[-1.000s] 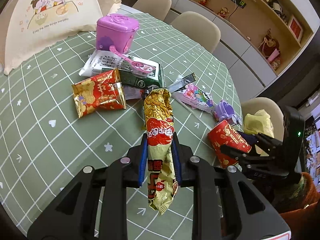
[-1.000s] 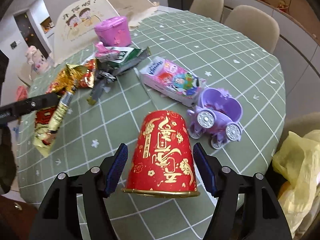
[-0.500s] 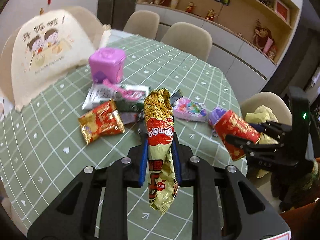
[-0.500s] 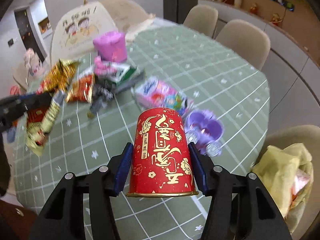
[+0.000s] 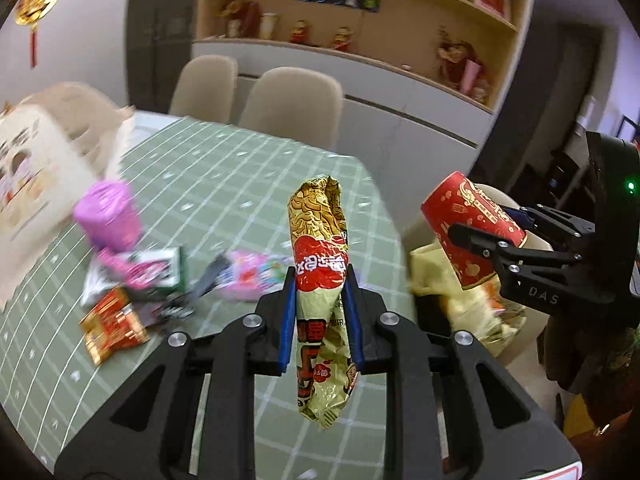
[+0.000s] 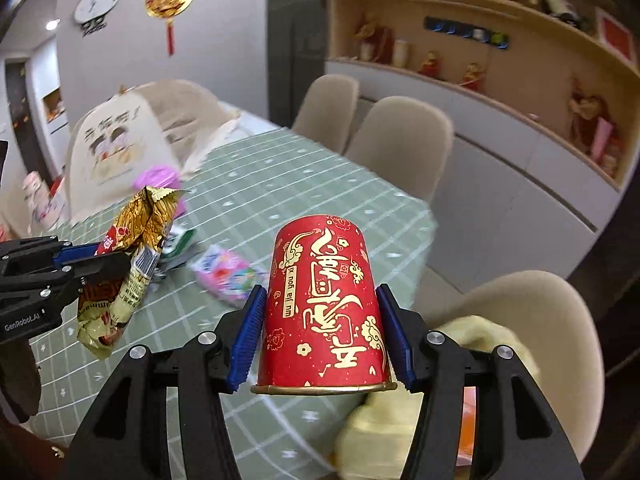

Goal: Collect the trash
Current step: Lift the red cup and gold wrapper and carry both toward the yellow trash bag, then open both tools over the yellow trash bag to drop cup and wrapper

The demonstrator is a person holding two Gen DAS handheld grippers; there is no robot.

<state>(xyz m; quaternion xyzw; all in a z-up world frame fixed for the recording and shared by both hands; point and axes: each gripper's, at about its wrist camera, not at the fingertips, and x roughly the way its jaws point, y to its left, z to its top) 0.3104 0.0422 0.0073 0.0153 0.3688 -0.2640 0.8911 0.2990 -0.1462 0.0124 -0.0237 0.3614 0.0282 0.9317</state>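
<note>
Both of my hands had risen off the table point(image 5: 248, 184) since the earlier frame, where the cup was still standing on the cloth between spread jaws and the wrapper hung just over the litter. By this moment my right gripper point(image 6: 322, 334) was clamped on the red paper cup point(image 6: 324, 308), blue pads pressed to its two sides, rim toward me and base pointing away. My left gripper point(image 5: 322, 314) was clenched on the gold noodle wrapper point(image 5: 320, 272), which hung lengthwise between the pads, its crimped top standing far and its tail drooping near.

What the next move turned on, as I judged it, was the yellow bag point(image 6: 404, 416) on the chair point(image 6: 532, 312) at the near right edge of the table. It lay right under my right gripper and slightly nearer, so the cup was the closer load and only needed lowering over the mouth. Seen from my left wrist, that bag point(image 5: 468, 304) lay well off to the right, below the cup point(image 5: 468, 232), so the wrapper had to travel right across the table corner, with its long axis kept upright to go in tail first.

Left on the cloth to the far left were a pink tissue pack point(image 5: 256, 276), a red snack packet point(image 5: 114, 326) and a purple box point(image 5: 108, 216), blurred.
</note>
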